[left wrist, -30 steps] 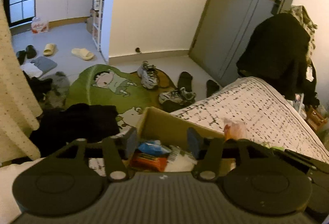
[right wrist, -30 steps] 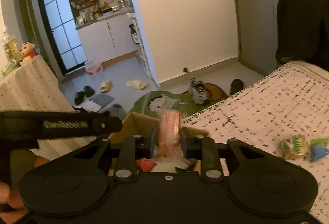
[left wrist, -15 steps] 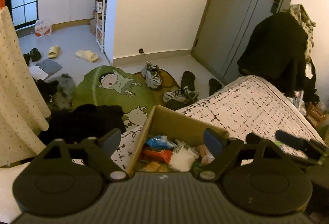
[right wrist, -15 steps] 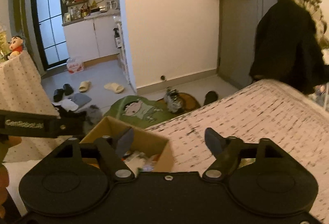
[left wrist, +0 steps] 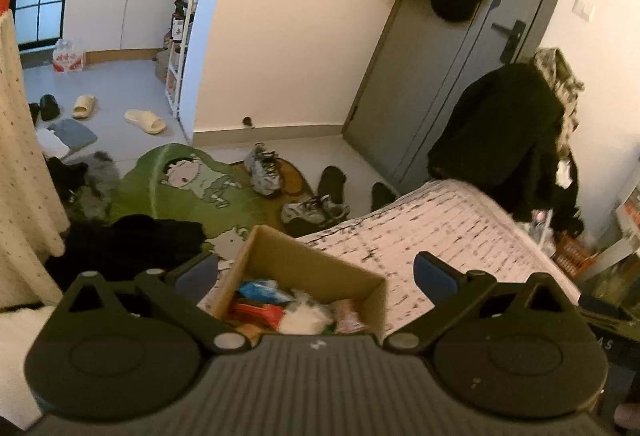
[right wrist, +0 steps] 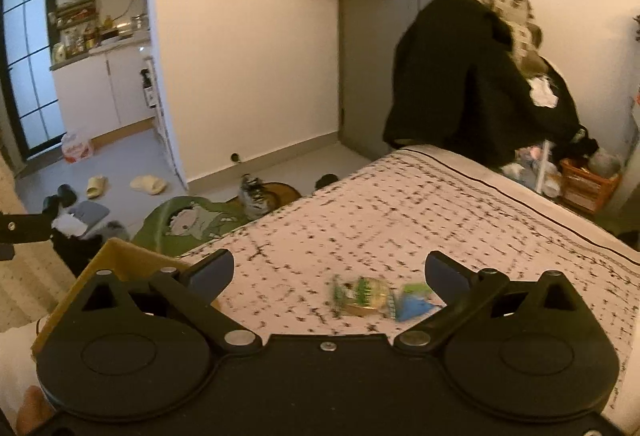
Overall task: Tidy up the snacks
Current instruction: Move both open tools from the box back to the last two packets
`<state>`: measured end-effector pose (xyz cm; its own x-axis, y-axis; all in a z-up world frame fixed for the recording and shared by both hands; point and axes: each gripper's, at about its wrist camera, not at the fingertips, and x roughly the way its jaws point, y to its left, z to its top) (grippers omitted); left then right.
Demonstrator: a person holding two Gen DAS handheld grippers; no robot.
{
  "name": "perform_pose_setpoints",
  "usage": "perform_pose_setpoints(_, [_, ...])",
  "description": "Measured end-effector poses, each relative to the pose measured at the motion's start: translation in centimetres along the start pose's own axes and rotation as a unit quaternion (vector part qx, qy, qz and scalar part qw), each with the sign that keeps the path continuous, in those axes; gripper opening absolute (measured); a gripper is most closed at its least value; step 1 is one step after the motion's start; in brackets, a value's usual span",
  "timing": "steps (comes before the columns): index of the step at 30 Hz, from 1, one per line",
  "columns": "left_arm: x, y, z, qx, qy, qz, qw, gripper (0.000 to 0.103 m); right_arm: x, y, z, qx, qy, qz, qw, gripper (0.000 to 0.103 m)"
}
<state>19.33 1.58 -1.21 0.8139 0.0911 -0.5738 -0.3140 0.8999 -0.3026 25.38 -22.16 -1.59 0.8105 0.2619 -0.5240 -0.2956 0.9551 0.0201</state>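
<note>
A brown cardboard box point(left wrist: 320, 268) sits on the bed corner and holds several snack packets, among them a blue one point(left wrist: 260, 286), a red one point(left wrist: 260, 312) and a pink one point(left wrist: 348, 318). My left gripper point(left wrist: 316, 272) is open and empty above the box. My right gripper point(right wrist: 330, 270) is open and empty over the bed. A green and yellow snack packet point(right wrist: 362, 294) with a blue packet point(right wrist: 412, 306) beside it lies on the bedsheet between its fingers. The box corner point(right wrist: 116, 260) shows at lower left of the right wrist view.
The bed point(right wrist: 440, 216) has a white sheet with black marks. A green cartoon rug point(left wrist: 180, 188), shoes point(left wrist: 262, 168) and dark clothes point(left wrist: 132, 240) lie on the floor. A chair piled with black clothing point(right wrist: 472, 76) stands past the bed. A grey door point(left wrist: 440, 76) is behind.
My right gripper opened and let go of the pink packet, which now lies in the box, then swung right over the bed. My left gripper opened wider.
</note>
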Motion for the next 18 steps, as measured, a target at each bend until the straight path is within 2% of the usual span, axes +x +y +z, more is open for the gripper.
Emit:
perform_pose_setpoints(3, [0.0, -0.9, -0.2, 0.006, -0.005, 0.003, 1.0000, 0.103, -0.1, -0.9, 0.1, -0.010, -0.005, -0.005, 1.000, 0.103])
perform_pose_setpoints(8, [0.4, -2.8, -0.6, 0.025, 0.001, -0.007, 0.9997, 0.103, -0.1, -2.2, -0.3, -0.011, 0.009, 0.018, 1.000, 0.103])
perform_pose_setpoints(13, [1.3, -4.6, -1.3, 0.041, 0.017, -0.002, 0.9990, 0.103, 0.1, -2.8, -0.5, -0.030, 0.014, 0.026, 0.999, 0.103])
perform_pose_setpoints(18, [2.2, -6.1, -2.0, 0.045, 0.021, -0.003, 0.9987, 0.103, 0.7, -4.6, -0.7, -0.023, 0.026, 0.011, 0.999, 0.103])
